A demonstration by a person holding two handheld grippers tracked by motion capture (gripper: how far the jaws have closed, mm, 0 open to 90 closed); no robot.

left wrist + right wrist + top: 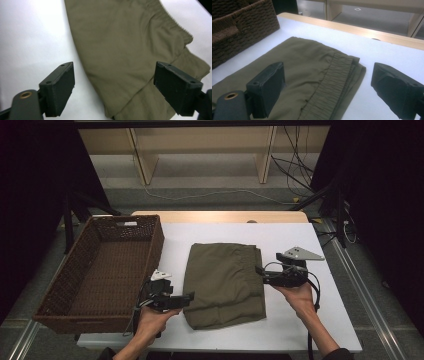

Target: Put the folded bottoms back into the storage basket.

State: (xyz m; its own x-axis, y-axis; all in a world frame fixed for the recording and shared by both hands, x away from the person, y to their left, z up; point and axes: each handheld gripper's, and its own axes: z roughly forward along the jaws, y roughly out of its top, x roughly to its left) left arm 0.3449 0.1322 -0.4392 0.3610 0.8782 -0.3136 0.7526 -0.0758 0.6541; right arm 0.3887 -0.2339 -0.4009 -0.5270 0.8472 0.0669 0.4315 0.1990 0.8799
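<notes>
A folded olive-green garment (225, 282) with an elastic waistband lies flat in the middle of the white table (295, 240). My left gripper (189, 298) sits at the garment's left edge, jaws open wide and straddling that edge in the left gripper view, where the cloth (125, 50) runs between them. My right gripper (260, 271) is at the garment's right edge by the waistband (332, 82), also open, with the cloth (304, 65) spread between its jaws. Neither holds anything.
A dark brown wicker basket (75, 265) stands at the table's left, close to my left hand; its wall (242, 25) appears in the right gripper view. A wooden strip (220, 216) borders the far edge. Shelving and cables lie on the floor beyond.
</notes>
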